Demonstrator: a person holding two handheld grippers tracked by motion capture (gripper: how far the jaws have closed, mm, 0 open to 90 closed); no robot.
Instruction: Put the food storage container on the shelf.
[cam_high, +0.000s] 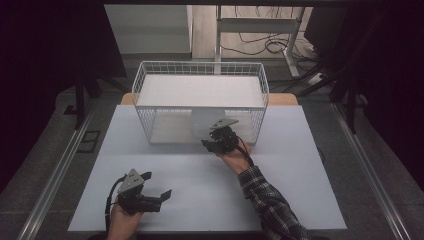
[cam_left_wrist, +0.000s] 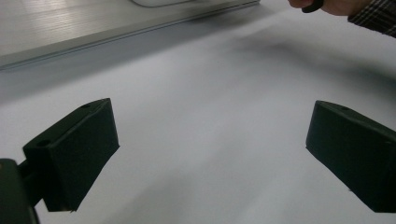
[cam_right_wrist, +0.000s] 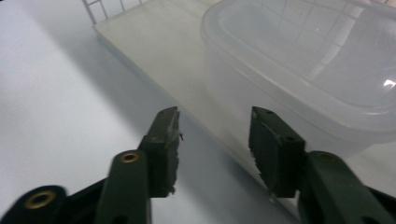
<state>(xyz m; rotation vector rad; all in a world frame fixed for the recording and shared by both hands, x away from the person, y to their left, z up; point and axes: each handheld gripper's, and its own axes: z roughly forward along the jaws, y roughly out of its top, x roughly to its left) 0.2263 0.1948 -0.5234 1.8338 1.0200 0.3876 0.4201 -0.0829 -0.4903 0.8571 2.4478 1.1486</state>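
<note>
Clear plastic tub (cam_right_wrist: 322, 70) sits in the rack (cam_high: 200, 75), so we bring the right gripper (cam_right_wrist: 215, 140) up narrowly parted — the left gripper (cam_left_wrist: 210, 154) waits wide apart.

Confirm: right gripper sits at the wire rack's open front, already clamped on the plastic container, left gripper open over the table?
Not clamped. The right gripper view shows the right gripper open, its jaws short of the plastic container. The rest holds.

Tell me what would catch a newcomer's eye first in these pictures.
A white wire rack with a flat shelf stands at the far middle of the pale table. Under it sits a translucent plastic food container, which the right gripper faces with open fingers.
</note>
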